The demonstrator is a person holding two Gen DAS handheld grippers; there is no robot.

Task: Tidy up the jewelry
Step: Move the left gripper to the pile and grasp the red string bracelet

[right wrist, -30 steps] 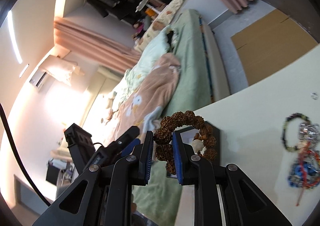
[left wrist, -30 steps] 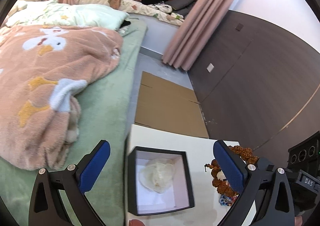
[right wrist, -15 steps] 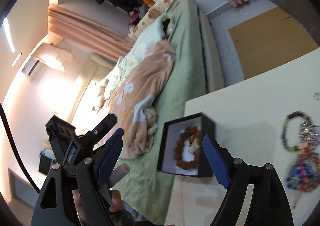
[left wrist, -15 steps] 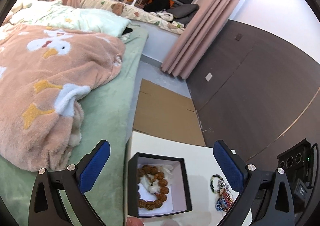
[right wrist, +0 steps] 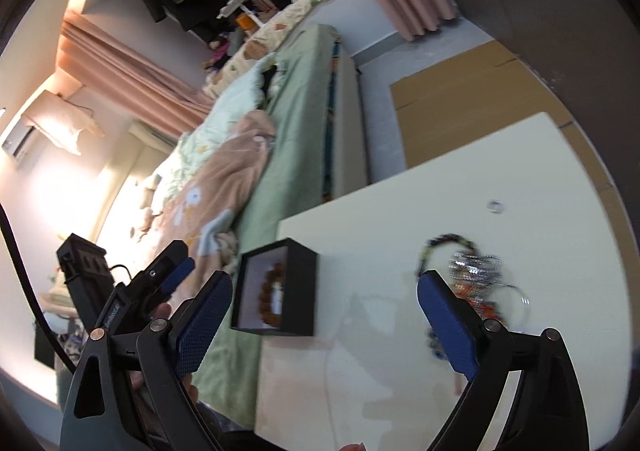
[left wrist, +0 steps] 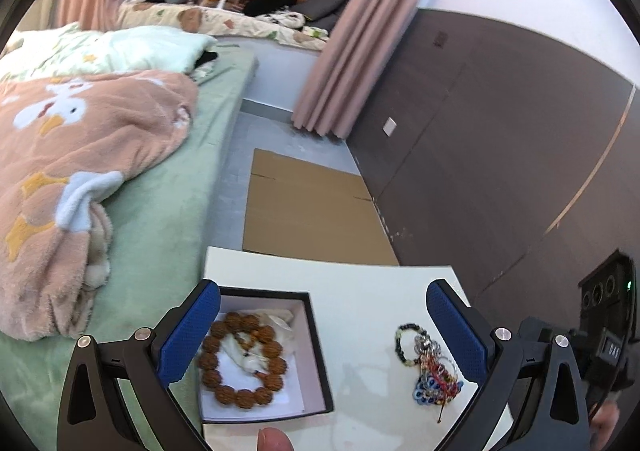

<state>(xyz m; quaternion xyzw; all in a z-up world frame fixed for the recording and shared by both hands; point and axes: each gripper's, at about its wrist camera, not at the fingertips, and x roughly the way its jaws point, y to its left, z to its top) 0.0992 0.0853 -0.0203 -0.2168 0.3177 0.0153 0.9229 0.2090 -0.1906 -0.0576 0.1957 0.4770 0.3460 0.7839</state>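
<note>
with the brown bead bracelet [left wrist: 242, 361] lying in the black box [left wrist: 320, 351] at lower left, the right gripper [right wrist: 324, 325] is opening with nothing between its jaws, the left gripper [left wrist: 322, 335] gapes empty, and the tangled jewelry pile [left wrist: 434, 369] at lower right could snag and drag several pieces together.

The left gripper [left wrist: 322, 327] is wide open and holds nothing. The right gripper [right wrist: 325, 321] is opening wider, with nothing inside.

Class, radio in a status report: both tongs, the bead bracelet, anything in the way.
Left tongs open, empty. Right tongs opening, nothing between them. Bead bracelet lies in the black box. Jewelry pile waits on the table; nothing in the way.
</note>
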